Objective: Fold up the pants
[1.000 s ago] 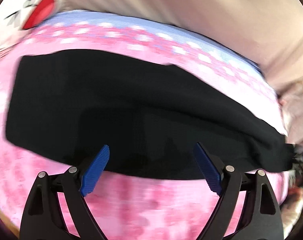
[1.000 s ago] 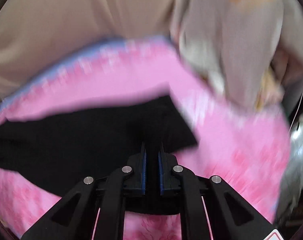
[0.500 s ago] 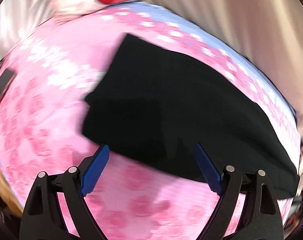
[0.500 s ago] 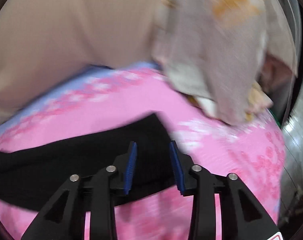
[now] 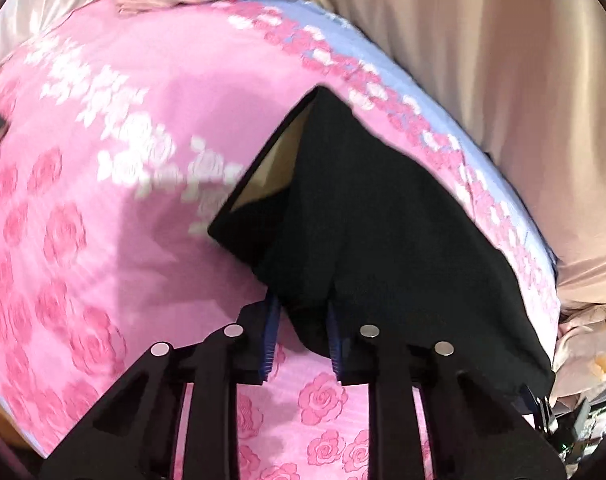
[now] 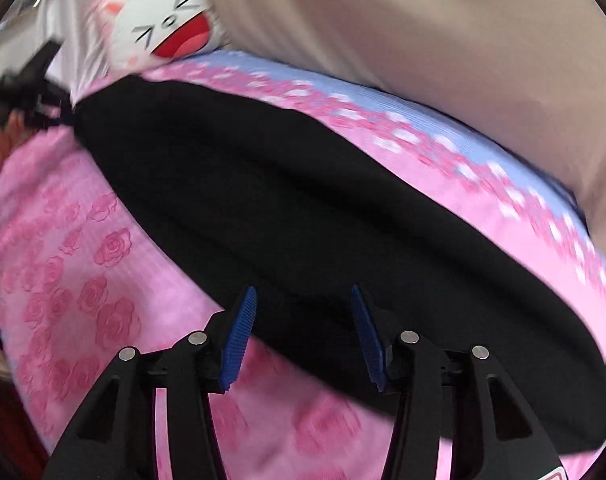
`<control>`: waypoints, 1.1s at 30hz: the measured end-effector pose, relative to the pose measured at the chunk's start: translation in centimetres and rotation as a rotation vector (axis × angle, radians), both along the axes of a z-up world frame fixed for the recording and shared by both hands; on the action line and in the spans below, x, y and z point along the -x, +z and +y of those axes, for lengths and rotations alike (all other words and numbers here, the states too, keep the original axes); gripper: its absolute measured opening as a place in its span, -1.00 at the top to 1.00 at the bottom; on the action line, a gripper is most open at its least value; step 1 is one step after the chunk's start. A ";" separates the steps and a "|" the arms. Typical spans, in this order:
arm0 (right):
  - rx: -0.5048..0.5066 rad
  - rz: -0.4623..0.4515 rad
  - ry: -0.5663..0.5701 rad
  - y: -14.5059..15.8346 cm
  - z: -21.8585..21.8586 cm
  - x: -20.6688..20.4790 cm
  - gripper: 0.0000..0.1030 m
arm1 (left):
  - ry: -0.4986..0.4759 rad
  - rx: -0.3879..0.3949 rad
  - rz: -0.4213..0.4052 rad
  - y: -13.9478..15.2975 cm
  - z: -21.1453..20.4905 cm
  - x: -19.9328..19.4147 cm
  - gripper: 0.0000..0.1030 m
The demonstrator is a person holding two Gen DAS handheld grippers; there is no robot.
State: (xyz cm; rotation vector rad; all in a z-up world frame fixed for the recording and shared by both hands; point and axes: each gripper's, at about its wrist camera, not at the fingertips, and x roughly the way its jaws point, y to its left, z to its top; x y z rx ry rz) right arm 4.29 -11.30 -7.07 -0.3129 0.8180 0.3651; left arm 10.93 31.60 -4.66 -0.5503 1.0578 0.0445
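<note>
The long black fabric pants (image 6: 303, 216) lie on the pink rose-print bed (image 6: 103, 264); the left tool (image 5: 301, 320) pinches their lifted 9 o'clock end, and the right tool (image 6: 303, 316) gapes empty.

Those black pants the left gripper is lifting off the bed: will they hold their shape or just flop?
Probably flop: the black pants bunch and sag where the left gripper pinches them, and the lifted waist gapes open. They look light, rising from one pinch. On the pink rose bedspread they would likely drag and wrinkle rather than slide.

Black pants (image 6: 303, 208) on pink rose-patterned bedsheet (image 5: 83, 220)
</note>
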 end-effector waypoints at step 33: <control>-0.261 -0.005 -0.908 2.9 -35.1 6.0 -0.05 | -0.114 -0.339 -0.196 8.8 -9.7 2.3 0.21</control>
